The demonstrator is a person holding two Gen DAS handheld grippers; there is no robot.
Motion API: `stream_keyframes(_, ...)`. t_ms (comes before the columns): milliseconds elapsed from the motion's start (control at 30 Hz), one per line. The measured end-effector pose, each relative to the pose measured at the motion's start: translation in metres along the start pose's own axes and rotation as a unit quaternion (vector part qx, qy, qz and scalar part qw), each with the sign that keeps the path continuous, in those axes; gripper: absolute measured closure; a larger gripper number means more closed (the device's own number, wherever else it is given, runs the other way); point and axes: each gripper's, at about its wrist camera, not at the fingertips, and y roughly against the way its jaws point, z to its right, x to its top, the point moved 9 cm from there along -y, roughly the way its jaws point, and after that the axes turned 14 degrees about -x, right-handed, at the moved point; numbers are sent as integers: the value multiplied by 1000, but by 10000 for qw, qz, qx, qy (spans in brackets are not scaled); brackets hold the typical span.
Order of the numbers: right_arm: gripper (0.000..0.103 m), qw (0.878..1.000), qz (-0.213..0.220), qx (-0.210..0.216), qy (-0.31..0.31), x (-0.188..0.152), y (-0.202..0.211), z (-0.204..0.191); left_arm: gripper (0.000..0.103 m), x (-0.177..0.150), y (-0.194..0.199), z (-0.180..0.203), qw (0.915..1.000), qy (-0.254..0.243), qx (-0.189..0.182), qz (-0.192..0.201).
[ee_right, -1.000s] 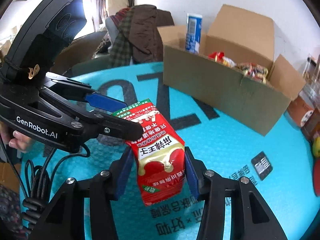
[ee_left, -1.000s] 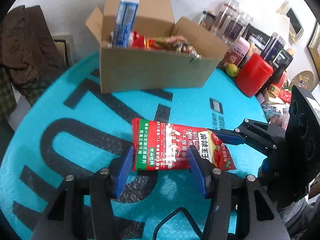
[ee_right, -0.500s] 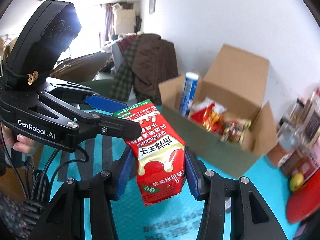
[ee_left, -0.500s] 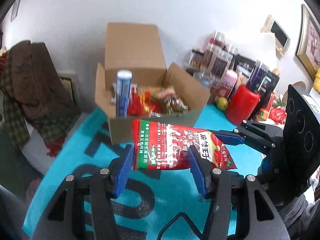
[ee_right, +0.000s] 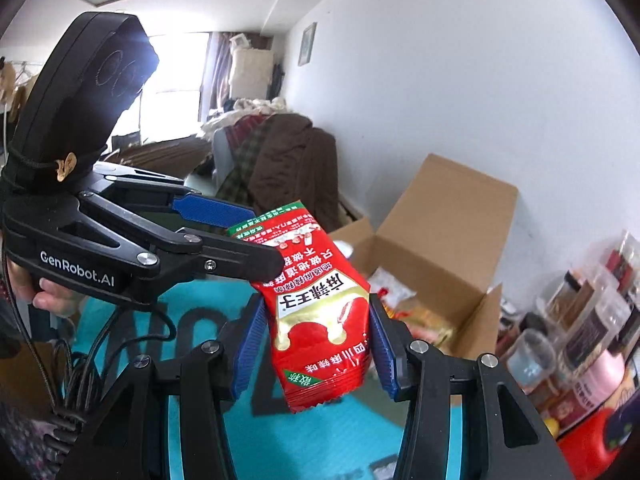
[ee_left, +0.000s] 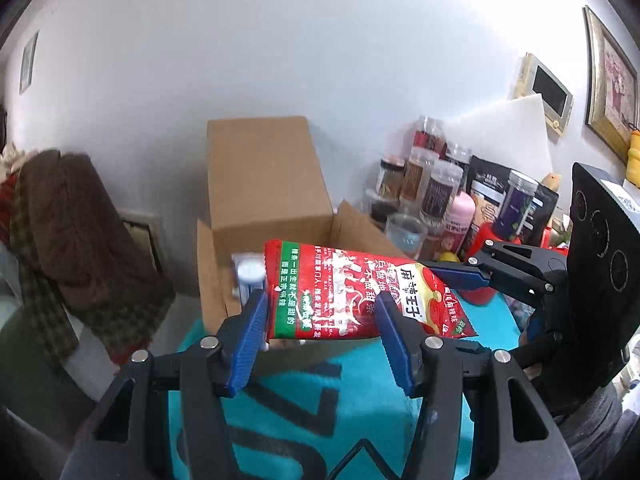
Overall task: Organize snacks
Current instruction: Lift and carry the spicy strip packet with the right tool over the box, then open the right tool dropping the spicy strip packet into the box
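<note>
A red snack packet [ee_left: 352, 292] with a green end hangs in the air between both grippers. My left gripper [ee_left: 322, 332] is shut on its green end, and the same gripper [ee_right: 248, 236] reaches in from the left in the right wrist view. My right gripper [ee_right: 316, 344] is shut on the red and gold end of the packet [ee_right: 316, 308]; it [ee_left: 456, 284] comes in from the right in the left wrist view. Behind the packet stands an open cardboard box [ee_left: 260, 184] holding snacks and a blue-white tube [ee_left: 250, 276]. The box [ee_right: 448, 216] sits at the wall.
A teal mat [ee_left: 288, 420] with dark letters covers the round table below. Several jars and bottles [ee_left: 440, 188] and a red container [ee_right: 588, 440] crowd the table's right side. Brown and checked clothes [ee_left: 68, 220] hang over a chair to the left. A hand [ee_right: 52, 300] holds the left gripper.
Both grippers have risen together with the packet held between them. The view has tilted up, so the box now sits lower and partly behind the packet.
</note>
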Motion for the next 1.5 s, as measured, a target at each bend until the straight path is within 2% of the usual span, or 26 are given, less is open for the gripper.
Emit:
stream_keyframes(333,54,9996,138,-99,-232,30,-42,50,48,55,-44,-22,9993,-358,91,112)
stream_keyframes(567,54,9995,113,-180,-243,31,-78,76,48,70,-85,-43,9989,-391,217,-113)
stream_keyframes(967,54,9972,-461,-25,-588,-7,-142,94,48,48,-153,-75,9956,-45,304,-882)
stream_keyframes(1167,54,9967,-670,126,-448,-22,-157,81,48,32,-170,-72,9923,-60,320,-1193)
stream_keyframes(1333,50,9968,-731,154,-295,-28,-161,73,48,30,-178,-76,9883,-148,668,-1364)
stream_keyframes(1500,44,9963,-849,5,-140,-33,-161,74,48,31,-177,-87,9867,95,887,-1361)
